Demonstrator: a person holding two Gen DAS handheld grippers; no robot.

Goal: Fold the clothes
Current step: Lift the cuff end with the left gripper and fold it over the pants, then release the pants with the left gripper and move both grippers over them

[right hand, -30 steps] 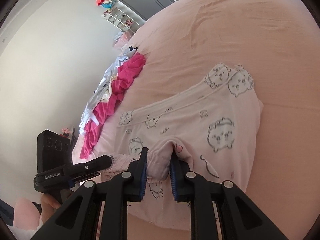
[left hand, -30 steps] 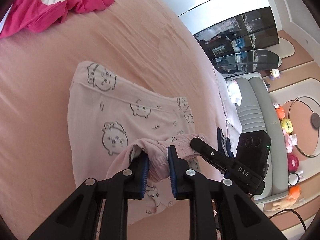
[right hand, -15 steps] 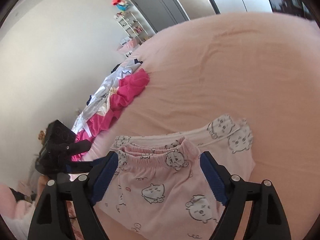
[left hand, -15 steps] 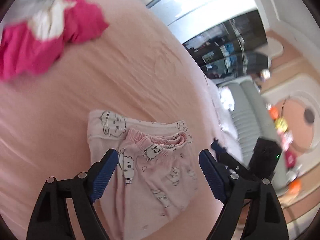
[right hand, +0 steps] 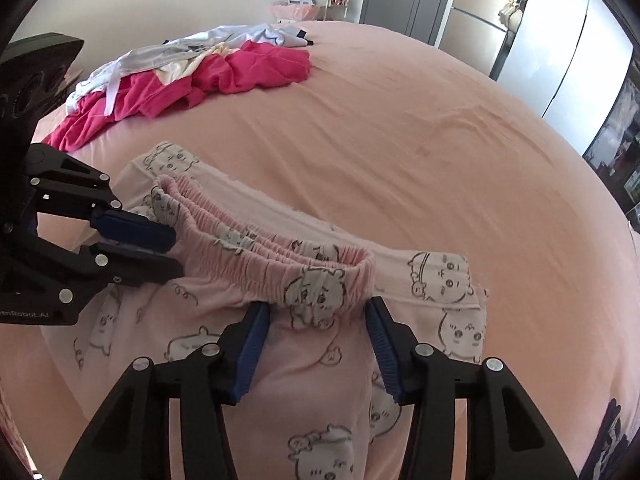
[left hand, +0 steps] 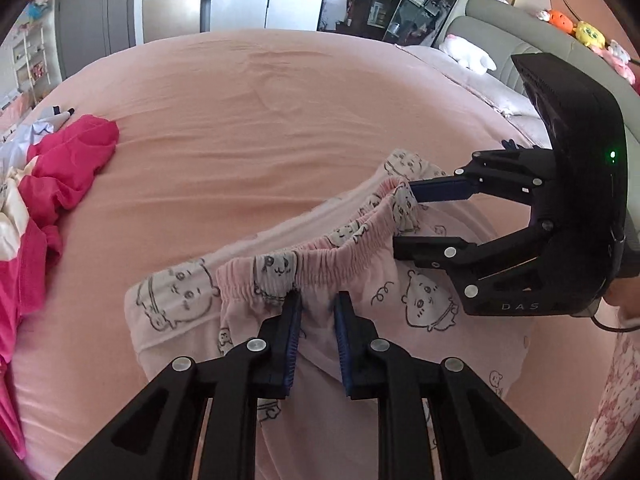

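The pink printed pants [left hand: 360, 280] lie on the pink bed sheet [left hand: 240, 128], in the near half of the bed, already doubled so the elastic waistband [left hand: 336, 256] sits over a lower layer of the same print. Judged from this, the step in hand is re-gripping the waistband for a further fold.

Left gripper [left hand: 316, 316]: the jaws have just been closing and now stand nearly together, with a pinch of cloth just below the waistband between the blue pads [left hand: 292, 332]; the cloth appears clamped. It grips the waistband's end at 8 o'clock in the left wrist view.

Right gripper [right hand: 316, 324]: the jaws have just been closing but stand about half apart, straddling the waistband's other end. The pads [right hand: 252, 340] flank the cloth without visibly pressing it, so no grip is made yet.

Orientation: the waistband runs from 8 o'clock to 2 o'clock in the left wrist view and marks the garment's far edge. The long axis appears to run across it, from the waistband back toward the person; the near end passes under the grippers out of view.

Next move, as a judgement: close the right jaws fully on the waistband, then lift both ends evenly, keeping the band taut so the layers do not slip.

A pile of magenta and white clothes [right hand: 192, 76] lies well apart at 11 o'clock in the right wrist view.
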